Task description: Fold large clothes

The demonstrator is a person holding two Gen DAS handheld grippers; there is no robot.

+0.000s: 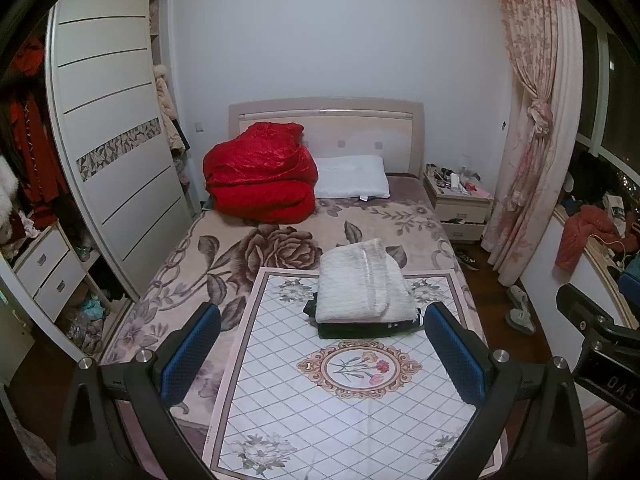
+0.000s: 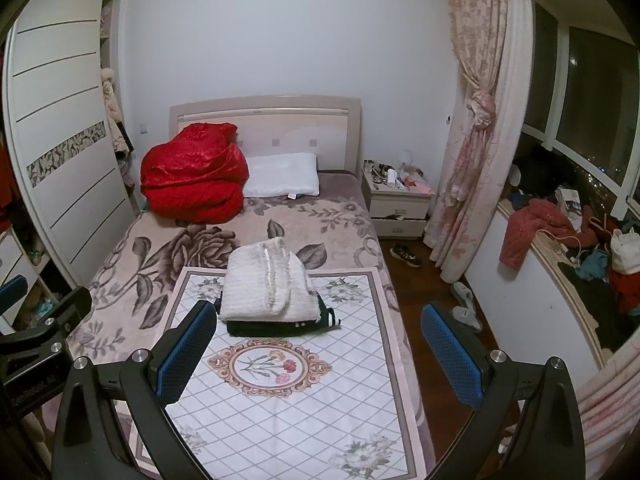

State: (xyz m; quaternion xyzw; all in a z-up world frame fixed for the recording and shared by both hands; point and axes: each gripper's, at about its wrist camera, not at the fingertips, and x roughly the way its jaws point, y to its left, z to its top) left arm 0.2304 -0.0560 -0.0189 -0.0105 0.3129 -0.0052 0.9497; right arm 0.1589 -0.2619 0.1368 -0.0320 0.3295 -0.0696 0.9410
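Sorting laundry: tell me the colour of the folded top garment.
Cream-white folded knit garment, clearest in the right wrist view.

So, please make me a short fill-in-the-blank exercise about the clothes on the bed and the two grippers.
1. The folded white sweater lies on top of a folded ____ garment.
2. Both garments rest on a tile-patterned mat spread over the ____.
3. The left gripper and right gripper are both ____, holding nothing.
4. The red quilt is piled beside the white ____.

Missing words: dark; bed; open; pillow
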